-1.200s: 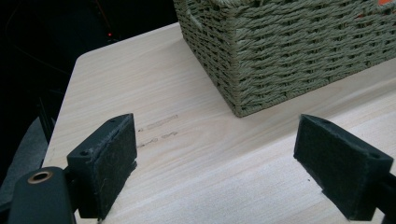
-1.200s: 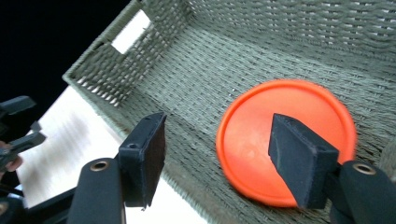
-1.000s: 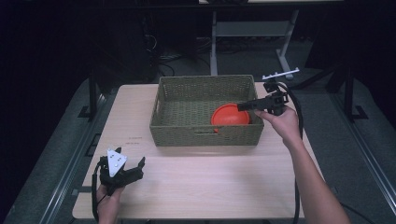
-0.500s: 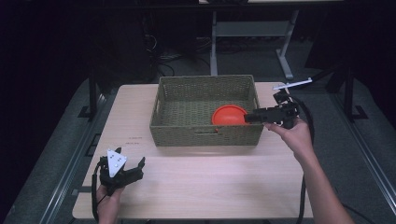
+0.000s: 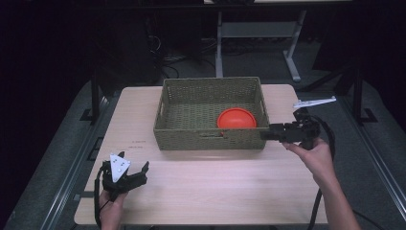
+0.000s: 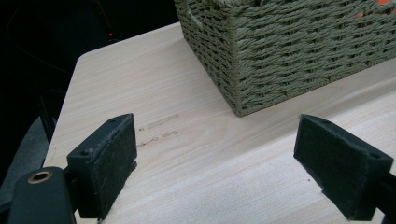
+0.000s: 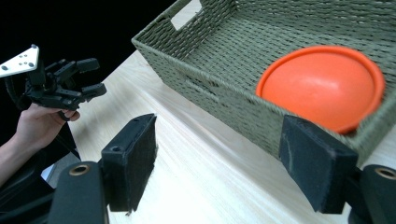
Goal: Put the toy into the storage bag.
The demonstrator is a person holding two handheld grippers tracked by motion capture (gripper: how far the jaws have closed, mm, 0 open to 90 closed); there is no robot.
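Down at the lower left of the high view, the left gripper (image 5: 136,173) is sitting low over the near edge of the table (image 5: 210,191), held in a hand (image 5: 111,207) that's coming in from the bottom. Its jaws are standing wide apart with nothing but bare wood between them, and in the left gripper view the pads (image 6: 108,158) are framing the table with the corner of the basket (image 6: 280,51) up in the upper right.

Over at the right middle of the high view, the right gripper (image 5: 266,134) is lying roughly level, pointing left, tips just beside the basket's (image 5: 210,139) near right corner and outside its wall. Its jaws have just been opening and are now gaping, nothing between them. In the right gripper view the pads (image 7: 133,158) are spanning a strip of table and the basket's wall, with the left gripper (image 7: 88,77) far off at the upper left.

Further back, the orange bowl (image 5: 236,118) is sitting upside down inside the basket, in its near right corner, touching the front wall. It's showing big in the right of the right gripper view (image 7: 322,86).
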